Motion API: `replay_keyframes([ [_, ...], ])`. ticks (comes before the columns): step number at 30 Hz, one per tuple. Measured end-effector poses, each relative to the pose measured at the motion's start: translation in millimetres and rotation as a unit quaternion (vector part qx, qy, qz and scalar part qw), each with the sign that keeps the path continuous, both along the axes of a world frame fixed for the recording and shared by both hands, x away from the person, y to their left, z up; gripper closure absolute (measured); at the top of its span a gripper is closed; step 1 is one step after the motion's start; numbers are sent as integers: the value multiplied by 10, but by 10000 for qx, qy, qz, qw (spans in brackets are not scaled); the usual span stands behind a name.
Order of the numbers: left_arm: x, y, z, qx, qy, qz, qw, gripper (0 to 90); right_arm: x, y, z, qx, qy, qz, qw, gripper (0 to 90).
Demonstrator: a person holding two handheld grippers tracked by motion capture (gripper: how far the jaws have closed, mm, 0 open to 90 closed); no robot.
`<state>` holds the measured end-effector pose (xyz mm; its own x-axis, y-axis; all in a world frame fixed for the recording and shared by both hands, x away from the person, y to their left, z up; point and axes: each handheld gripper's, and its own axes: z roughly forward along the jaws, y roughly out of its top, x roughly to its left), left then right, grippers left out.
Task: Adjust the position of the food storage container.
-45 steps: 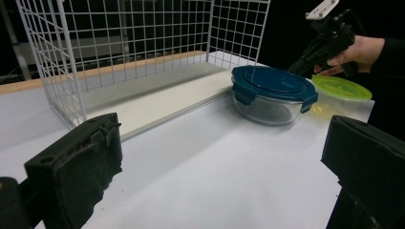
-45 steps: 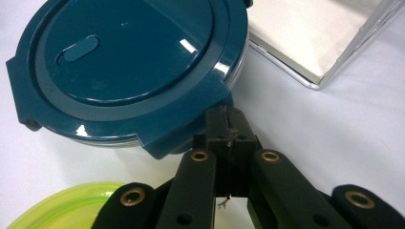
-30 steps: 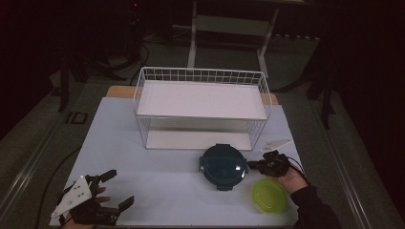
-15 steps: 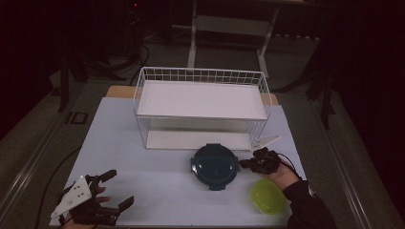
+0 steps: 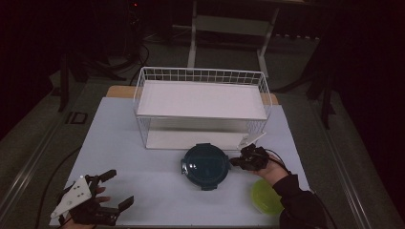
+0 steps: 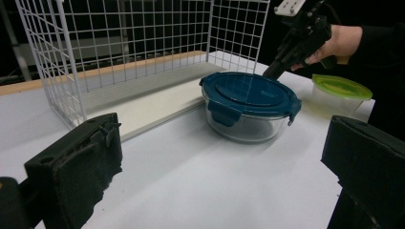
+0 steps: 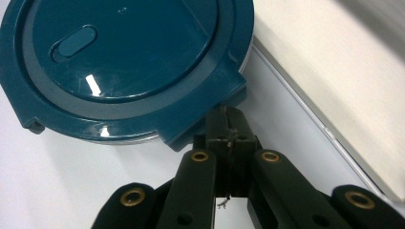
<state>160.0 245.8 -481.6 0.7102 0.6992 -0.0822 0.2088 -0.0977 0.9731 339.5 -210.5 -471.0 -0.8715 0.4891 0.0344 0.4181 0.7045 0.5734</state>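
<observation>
Round glass container with dark teal clip lid [image 5: 206, 166] has slid left across the white table [image 5: 143, 191], now before the white wire rack [image 5: 200, 107]. Right gripper [image 5: 237, 162], jaws fully closed on nothing, pushes its lid tab. Left gripper [image 5: 113, 190] idles, jaws wide, empty. Push likely continues.

The green-lidded container [image 5: 267, 196] is partly hidden behind the person's sleeve [image 5: 298, 202] in the high view.

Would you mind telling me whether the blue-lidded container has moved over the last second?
Yes. The blue-lidded container has slid leftward along the front of the wire rack, away from the green-lidded container, with the shut right tongs at its edge.
</observation>
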Motion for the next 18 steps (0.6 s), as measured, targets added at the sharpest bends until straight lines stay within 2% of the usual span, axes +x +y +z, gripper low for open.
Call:
replay_keyframes([
  [7,3,0,-2,2,2,-3,10000,0,24,151,8,-53,19,122,9999,900],
  [18,-1,4,1,8,-12,-8,10000,0,-1,468,18,-105,85,500,9987,900],
])
